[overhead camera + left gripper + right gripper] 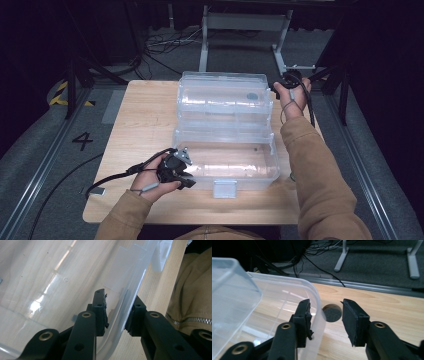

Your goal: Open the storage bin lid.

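A clear plastic box [226, 175] sits on the wooden table [145, 120] with its lid [222, 92] swung back and standing behind it. My left gripper [191, 172] is at the box's front left corner. In the left gripper view the gripper [118, 296] has one jaw inside and one outside the box wall [116, 317], closed on it. My right gripper [290, 80] is at the lid's far right corner. In the right gripper view this gripper [325, 305] is open astride the lid's rim [318, 307], the outer pad [349, 317] well clear of it.
A white latch [224, 188] hangs on the box's front wall. A dark round disc [333, 312] lies on the table just past the lid corner. Beyond the table's far edge are metal frame legs [204, 45] and loose cables [165, 42] on grey floor.
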### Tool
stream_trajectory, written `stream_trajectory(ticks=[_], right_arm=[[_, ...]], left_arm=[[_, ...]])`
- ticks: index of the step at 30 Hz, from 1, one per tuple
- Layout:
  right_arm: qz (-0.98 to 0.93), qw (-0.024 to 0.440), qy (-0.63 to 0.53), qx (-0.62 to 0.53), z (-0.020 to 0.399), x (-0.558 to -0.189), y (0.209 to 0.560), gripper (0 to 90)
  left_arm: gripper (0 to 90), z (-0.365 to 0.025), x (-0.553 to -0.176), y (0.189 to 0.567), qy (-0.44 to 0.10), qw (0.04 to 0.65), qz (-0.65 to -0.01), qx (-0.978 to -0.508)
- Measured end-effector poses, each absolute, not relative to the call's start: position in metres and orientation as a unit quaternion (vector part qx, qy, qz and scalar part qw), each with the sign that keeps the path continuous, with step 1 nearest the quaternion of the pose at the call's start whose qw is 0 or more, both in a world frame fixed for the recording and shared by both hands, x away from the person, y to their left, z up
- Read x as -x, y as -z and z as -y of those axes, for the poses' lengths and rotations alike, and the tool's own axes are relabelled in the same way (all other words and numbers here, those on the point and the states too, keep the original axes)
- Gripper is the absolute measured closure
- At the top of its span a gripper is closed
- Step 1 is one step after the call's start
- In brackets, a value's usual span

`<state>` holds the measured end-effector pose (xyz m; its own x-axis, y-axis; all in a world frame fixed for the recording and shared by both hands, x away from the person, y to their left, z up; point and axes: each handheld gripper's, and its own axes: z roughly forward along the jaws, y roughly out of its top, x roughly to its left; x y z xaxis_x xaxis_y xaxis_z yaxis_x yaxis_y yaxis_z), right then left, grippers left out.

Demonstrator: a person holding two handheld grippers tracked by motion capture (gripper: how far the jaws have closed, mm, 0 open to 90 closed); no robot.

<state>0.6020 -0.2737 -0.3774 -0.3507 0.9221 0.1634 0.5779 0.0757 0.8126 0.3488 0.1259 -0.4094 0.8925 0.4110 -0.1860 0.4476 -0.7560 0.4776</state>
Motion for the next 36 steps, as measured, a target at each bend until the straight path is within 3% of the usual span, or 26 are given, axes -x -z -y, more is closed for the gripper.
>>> stream_trajectory(ticks=[13,15,24,28,32,36], right_arm=[[-0.726,0.228,-0.445,-0.473,0.303,-0.557,0.355,48.4],[-0.728,0.215,-0.458,-0.463,0.304,-0.546,0.352,48.2],[-0.730,0.222,-0.466,-0.449,0.320,-0.492,0.341,42.1],[-0.748,0.230,-0.453,-0.427,0.322,-0.467,0.340,27.9],[-0.751,0.217,-0.456,-0.427,0.325,-0.446,0.343,21.2],[-0.752,0.205,-0.451,-0.435,0.326,-0.431,0.349,24.4]], left_arm=[[52.7,-0.134,-0.357,0.391,0.044,0.302,-0.221,-0.926],[50.5,-0.136,-0.360,0.388,0.049,0.313,-0.219,-0.923],[50.3,-0.144,-0.368,0.369,0.035,0.324,-0.211,-0.921],[49.9,-0.146,-0.369,0.366,0.032,0.327,-0.214,-0.920],[49.4,-0.148,-0.369,0.366,0.029,0.330,-0.218,-0.918],[49.1,-0.153,-0.370,0.363,0.025,0.332,-0.225,-0.916]])
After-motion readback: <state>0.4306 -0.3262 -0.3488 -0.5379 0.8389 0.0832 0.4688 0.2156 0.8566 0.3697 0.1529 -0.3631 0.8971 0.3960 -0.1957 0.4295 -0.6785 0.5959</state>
